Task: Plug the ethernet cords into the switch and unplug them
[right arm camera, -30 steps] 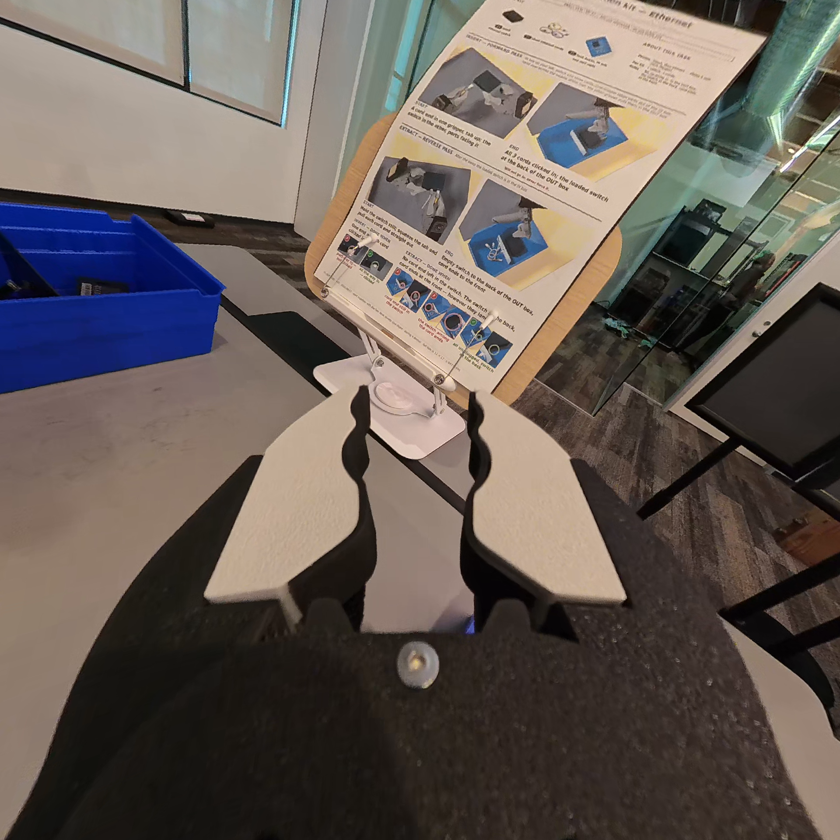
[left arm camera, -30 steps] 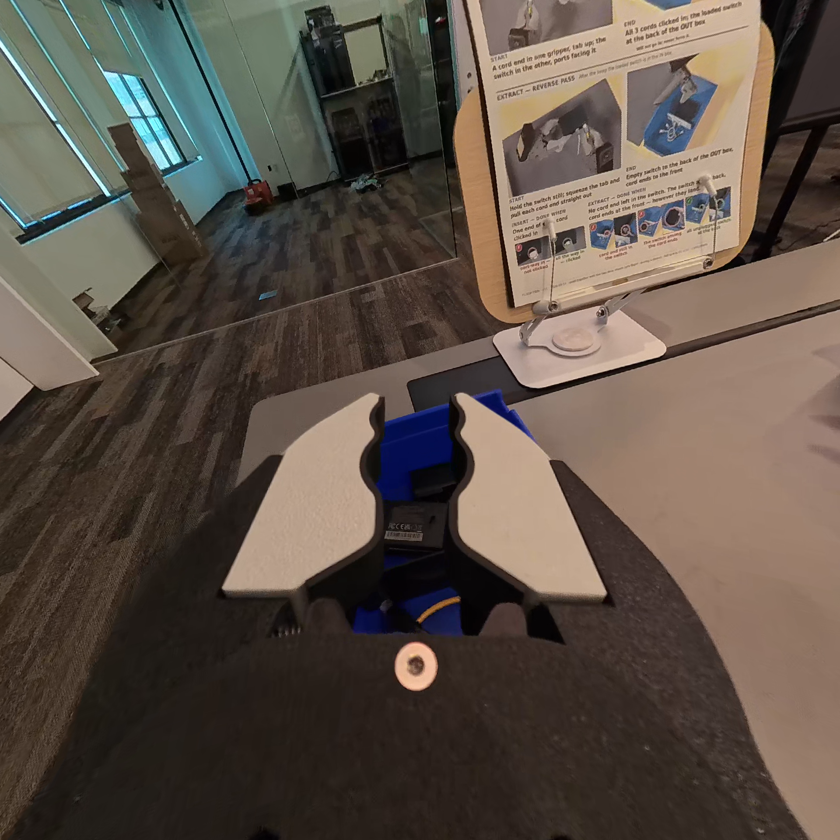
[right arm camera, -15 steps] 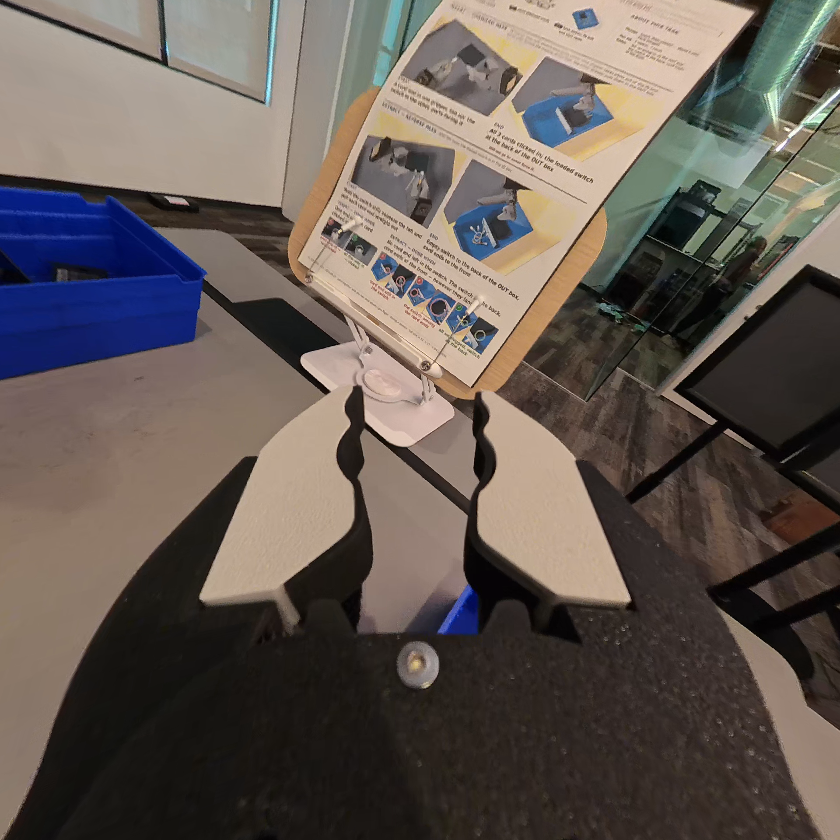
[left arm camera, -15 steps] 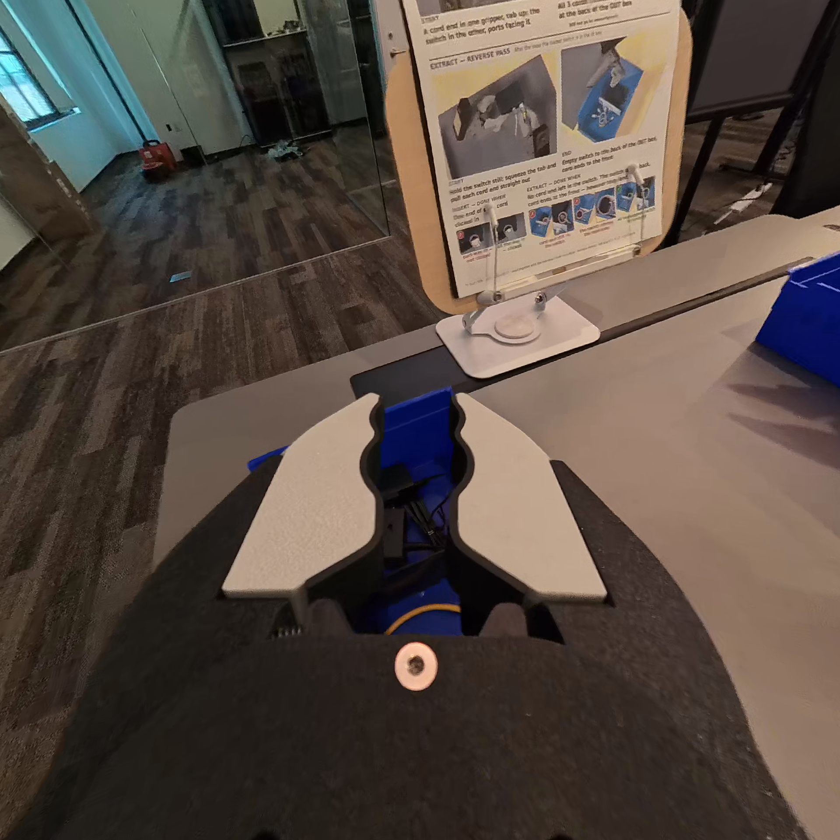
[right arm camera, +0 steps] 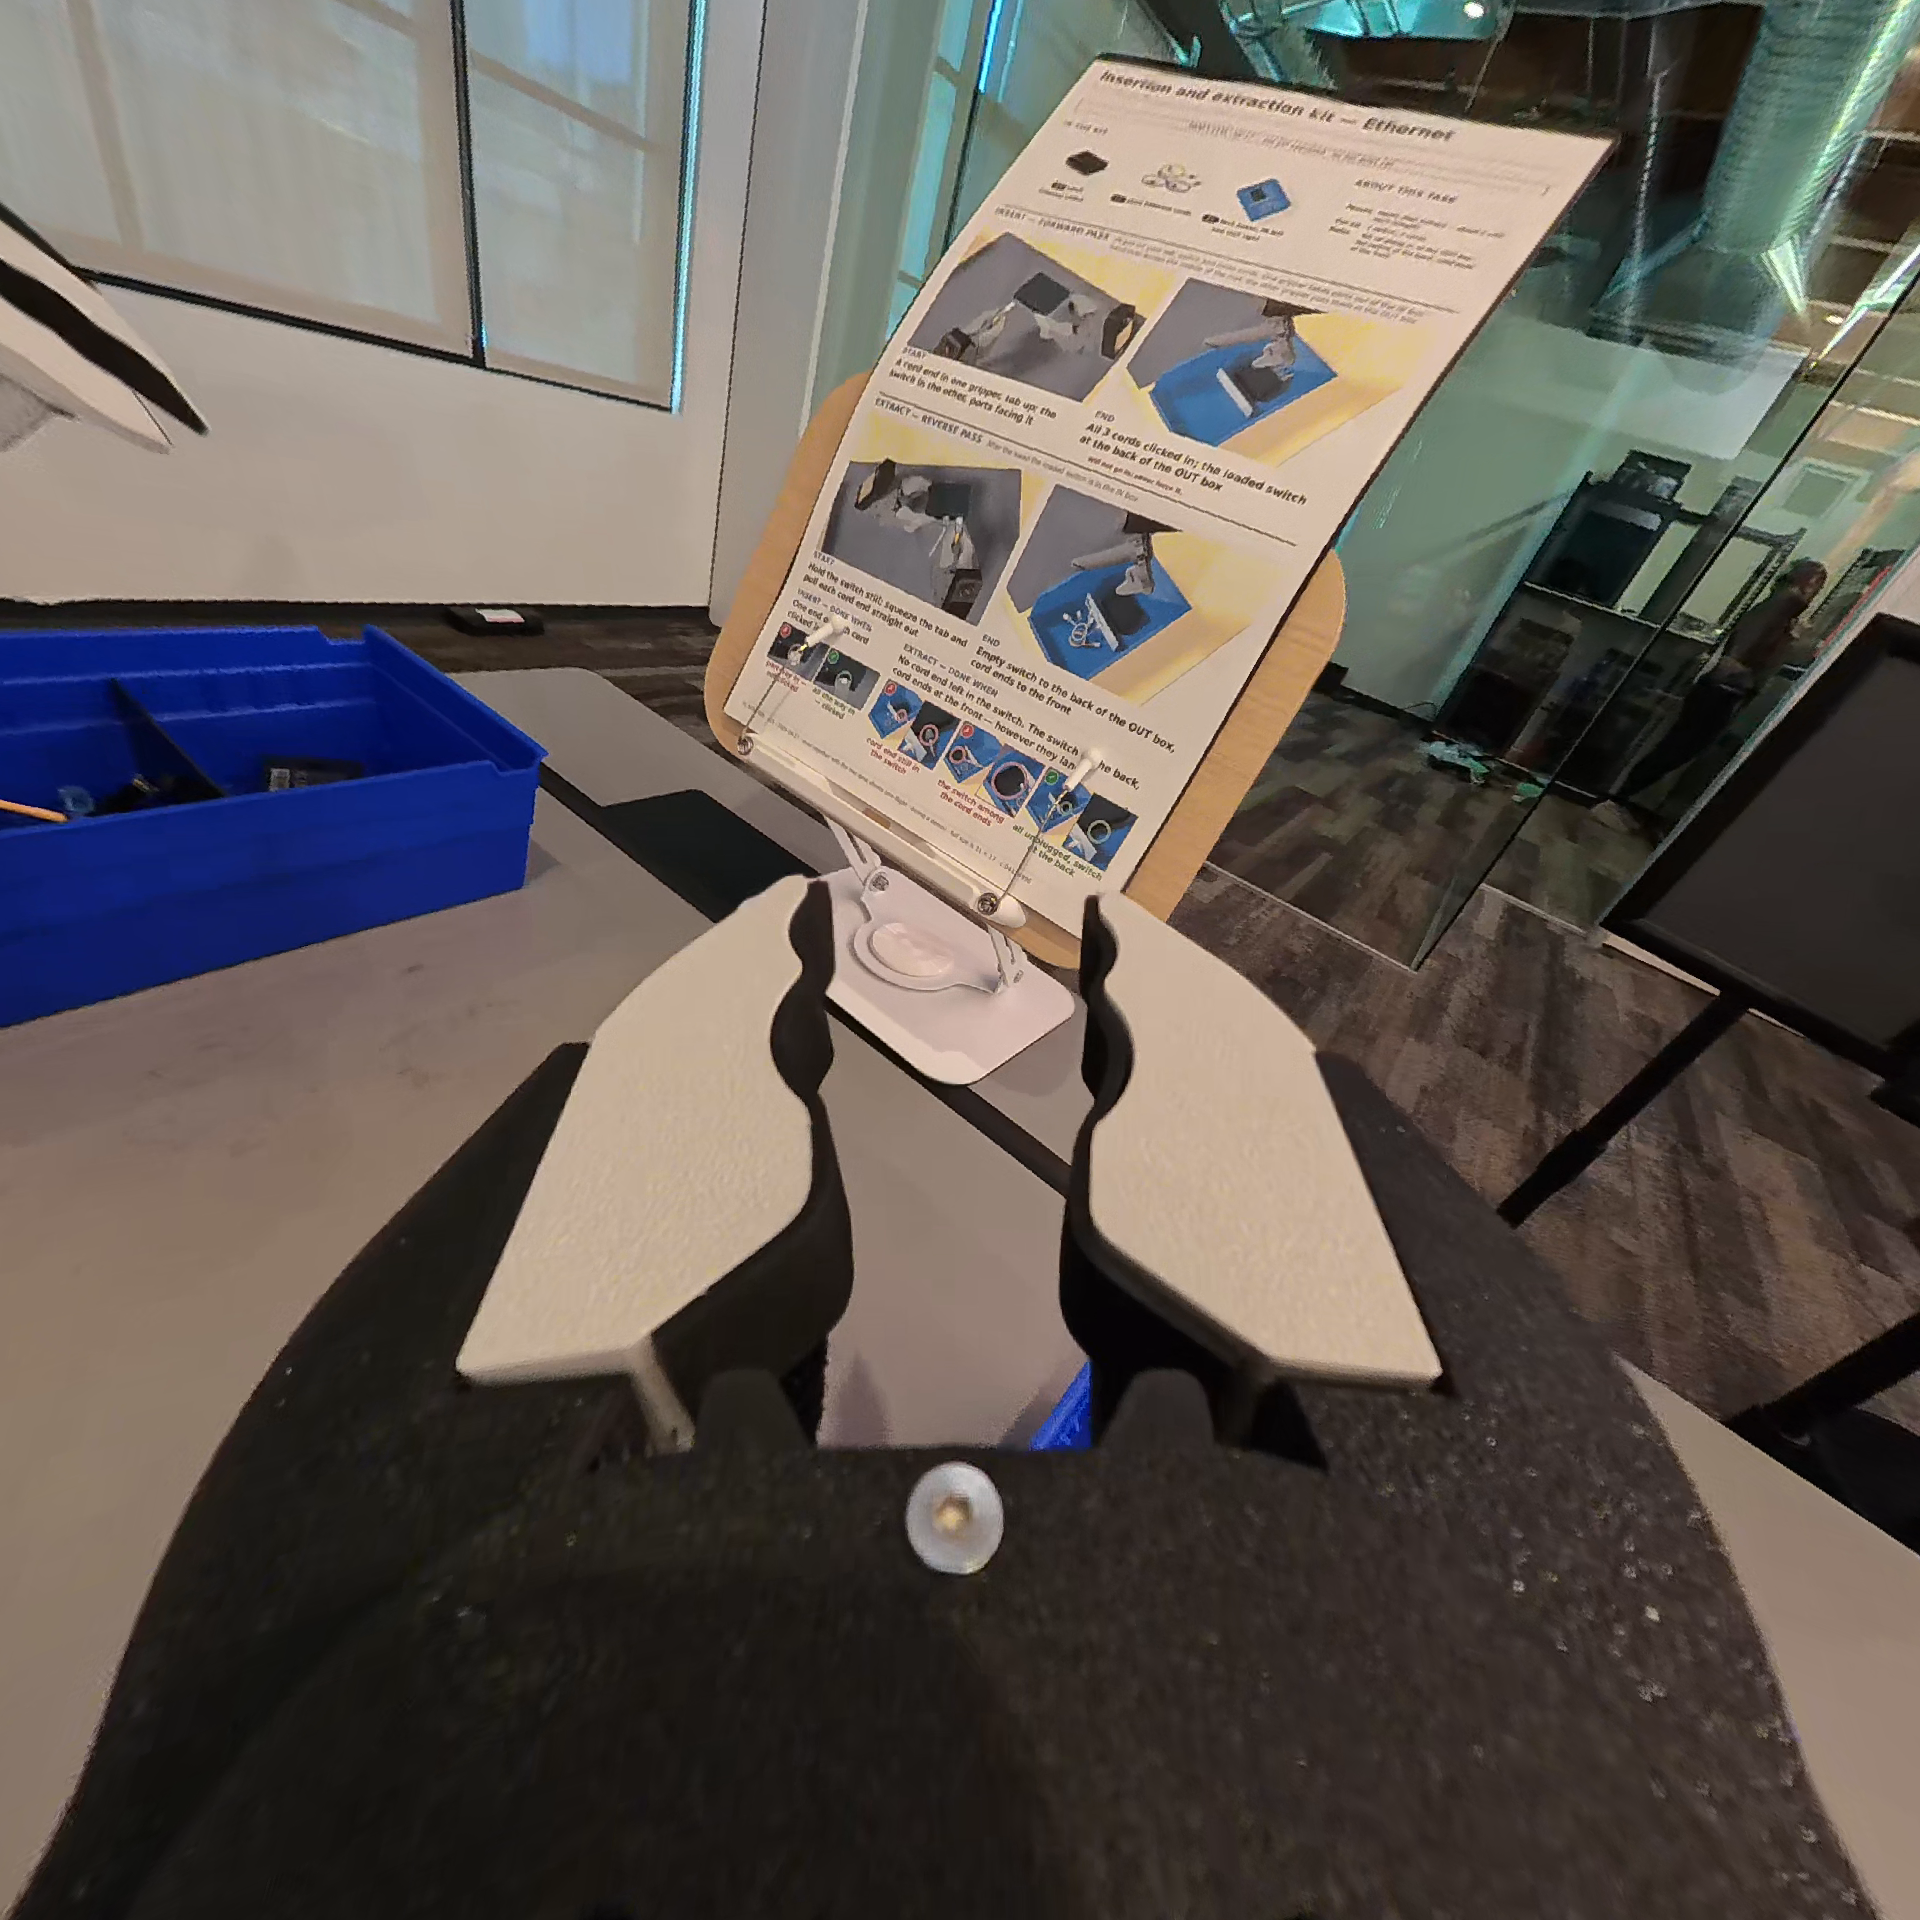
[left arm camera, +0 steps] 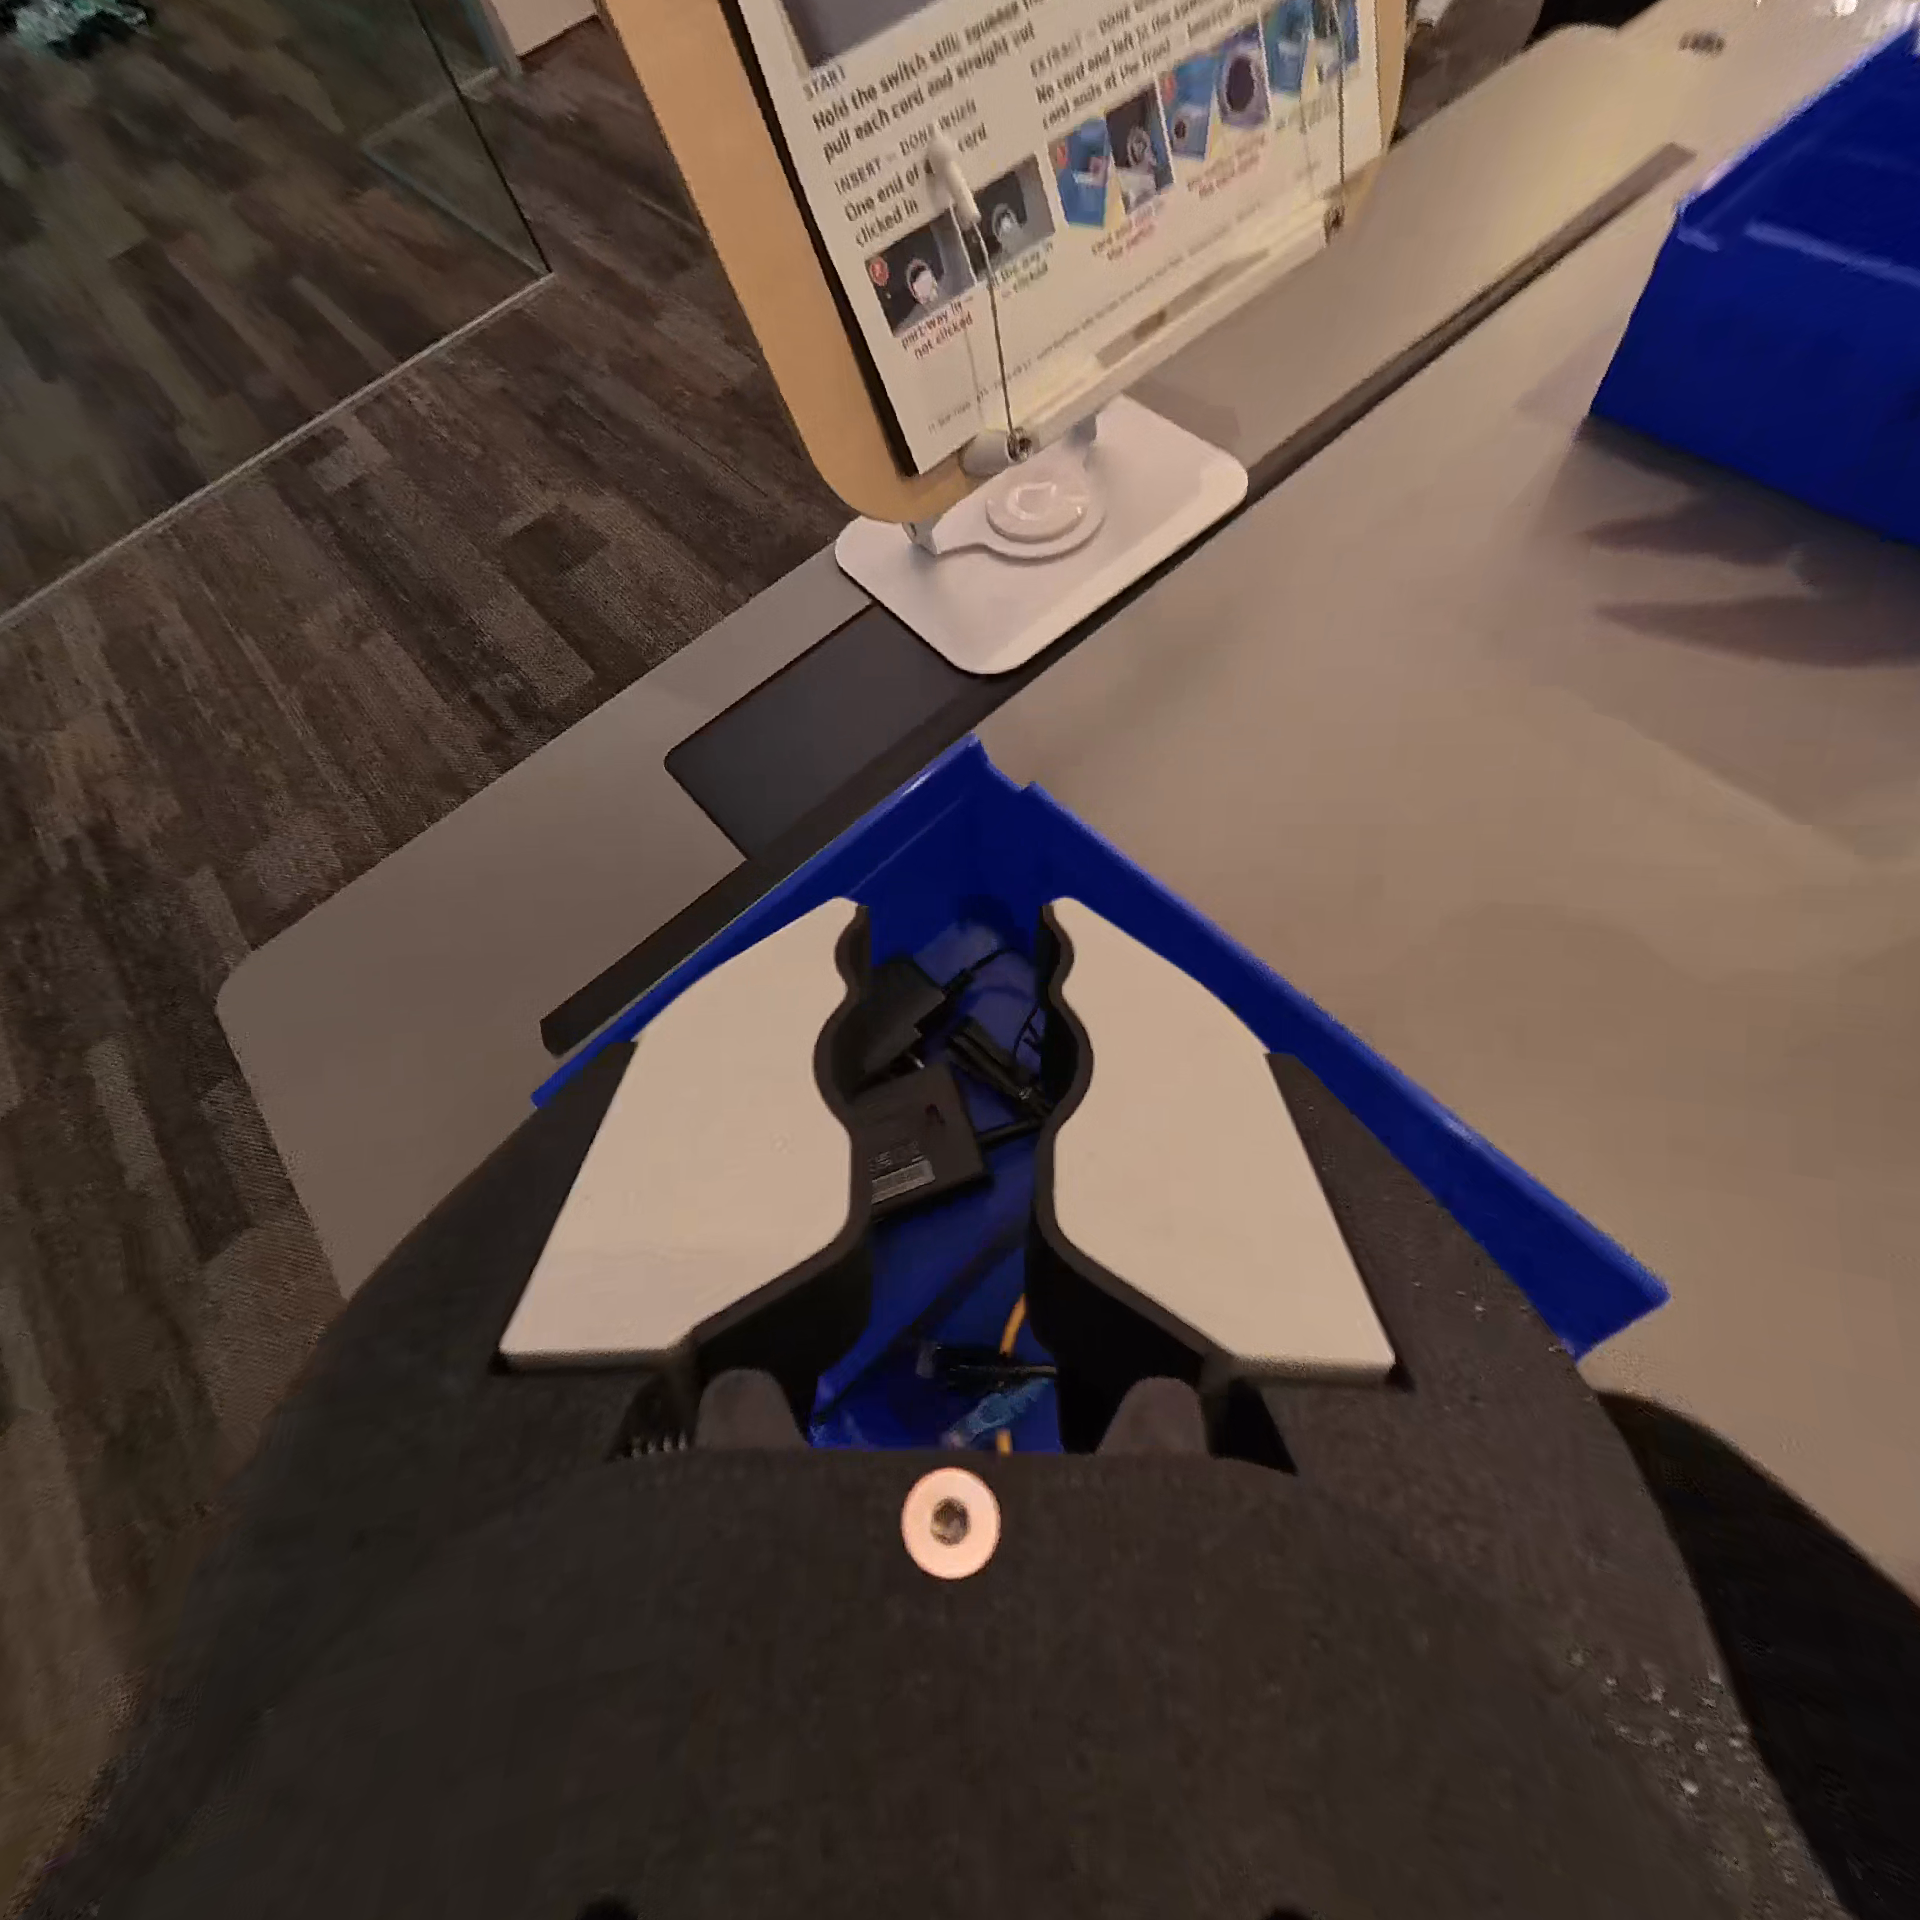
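Observation:
In the left wrist view my left gripper [left arm camera: 951,920] hangs open over a blue bin [left arm camera: 1247,997] and holds nothing. Down between its fingers lie the black switch [left arm camera: 914,1143], a black power adapter [left arm camera: 894,1013] and thin black cable. A yellow cord [left arm camera: 1013,1340] shows nearer the palm. None of them touch the pads. In the right wrist view my right gripper [right arm camera: 951,904] is open and empty above the grey table [right arm camera: 260,1143]. The same bin [right arm camera: 260,831] stands far to its left, with the switch [right arm camera: 312,774] inside.
An instruction board on a white stand [right arm camera: 1039,520] stands at the table's back edge; it also shows in the left wrist view [left arm camera: 1039,260]. A second blue bin [left arm camera: 1787,312] sits at the right. A dark strip [left arm camera: 810,758] runs along the table. Carpeted floor lies beyond. Left tips to right tips: about 45 centimeters.
My left gripper has swung right and tipped down over the bin, and its jaws have opened a little. My right gripper has stayed open and shifted only slightly.

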The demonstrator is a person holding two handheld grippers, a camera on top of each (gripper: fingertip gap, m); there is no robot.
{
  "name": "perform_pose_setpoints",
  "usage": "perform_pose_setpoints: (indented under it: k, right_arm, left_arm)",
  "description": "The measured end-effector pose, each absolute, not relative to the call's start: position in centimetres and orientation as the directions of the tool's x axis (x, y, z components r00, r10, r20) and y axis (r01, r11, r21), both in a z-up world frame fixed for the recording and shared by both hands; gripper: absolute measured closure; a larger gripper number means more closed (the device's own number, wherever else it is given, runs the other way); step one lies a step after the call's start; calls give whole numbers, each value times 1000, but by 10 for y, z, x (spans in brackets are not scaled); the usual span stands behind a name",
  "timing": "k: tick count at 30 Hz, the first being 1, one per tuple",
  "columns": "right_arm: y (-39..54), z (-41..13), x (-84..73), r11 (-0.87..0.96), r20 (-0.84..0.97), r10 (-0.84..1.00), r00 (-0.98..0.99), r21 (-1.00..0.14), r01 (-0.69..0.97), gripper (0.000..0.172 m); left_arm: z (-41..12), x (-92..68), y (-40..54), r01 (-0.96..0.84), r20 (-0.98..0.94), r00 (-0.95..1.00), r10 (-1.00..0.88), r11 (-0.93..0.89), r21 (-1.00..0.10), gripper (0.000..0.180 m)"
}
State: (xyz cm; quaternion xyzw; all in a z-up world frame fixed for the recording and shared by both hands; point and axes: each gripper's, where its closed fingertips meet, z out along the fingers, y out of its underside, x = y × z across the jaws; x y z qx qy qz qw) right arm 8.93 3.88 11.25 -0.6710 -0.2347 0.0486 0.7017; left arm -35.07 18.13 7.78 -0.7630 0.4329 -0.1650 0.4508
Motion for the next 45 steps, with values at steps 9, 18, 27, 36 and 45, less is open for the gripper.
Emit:
perform_pose_setpoints:
  k: [9, 18, 27, 36, 45]
  right_arm:
    - [39, 113, 91, 94, 263, 382, 886, -965, 246, 127]
    - [44, 103, 90, 59, 268, 378, 886, -962, 266, 127]
    - [48, 95, 75, 39, 295, 391, 872, -952, 305, 126]
    - [55, 86, 63, 20, 274, 422, 864, -956, 293, 126]
    - [63, 67, 57, -29, 254, 436, 863, -955, 296, 125]
  left_arm:
    - [26, -345, 191, -739, -216, 355, -910, -132, -661, 150]
    - [-8, -361, 204, -877, -231, 211, -950, -80, -474, 150]
    - [-37, -367, 217, -948, -233, 63, -971, 15, -319, 141]
    - [-57, -372, 223, -974, -195, -111, -974, 145, -173, 131]
    - [-74, -378, 228, -971, -178, -207, -962, 224, -81, 125]
